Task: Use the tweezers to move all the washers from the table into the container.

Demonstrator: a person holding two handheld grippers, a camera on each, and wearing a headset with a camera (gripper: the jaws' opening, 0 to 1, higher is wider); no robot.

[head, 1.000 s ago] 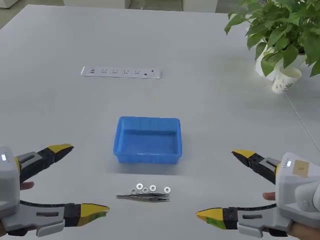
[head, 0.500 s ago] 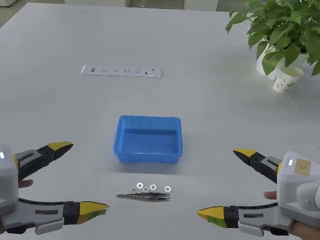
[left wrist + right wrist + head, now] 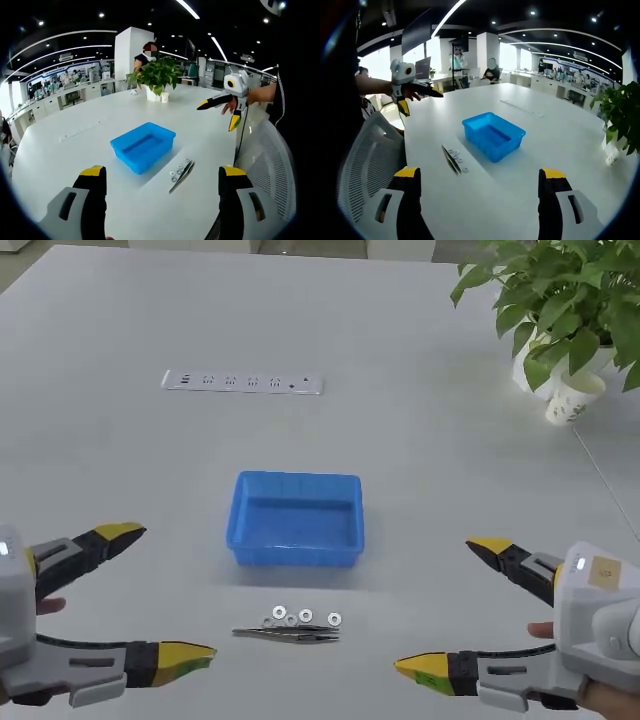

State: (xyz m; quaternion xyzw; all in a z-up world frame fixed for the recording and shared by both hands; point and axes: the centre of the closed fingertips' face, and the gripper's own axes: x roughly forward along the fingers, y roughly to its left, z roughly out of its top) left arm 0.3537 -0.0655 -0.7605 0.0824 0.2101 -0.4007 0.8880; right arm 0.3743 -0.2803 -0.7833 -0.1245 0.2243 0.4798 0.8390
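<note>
Seen from the head view, two grippers hang over the grey table [image 3: 420,440]: the left gripper [image 3: 155,595] and the right gripper [image 3: 450,608], each with its yellow-tipped fingers spread wide and gripping nothing. Between the two pairs of fingertips lie one pair of tweezers [image 3: 287,633] and, just beside its far edge, a short row of washers [image 3: 305,616]; at least four, though I cannot tell the exact count. One blue container [image 3: 295,552] stands just beyond them. One power strip [image 3: 243,383] lies well past it, and one potted plant [image 3: 560,300] stands far beyond the right fingers.

In the left gripper view, tweezers and washers lie ahead between the spread fingers, nearer the right-hand one, with the container beyond. A mesh chair back [image 3: 265,160] stands beside that finger.

In the right gripper view, they lie ahead nearer the left-hand finger. Around the table is an open office with ceiling light strips [image 3: 445,17].
</note>
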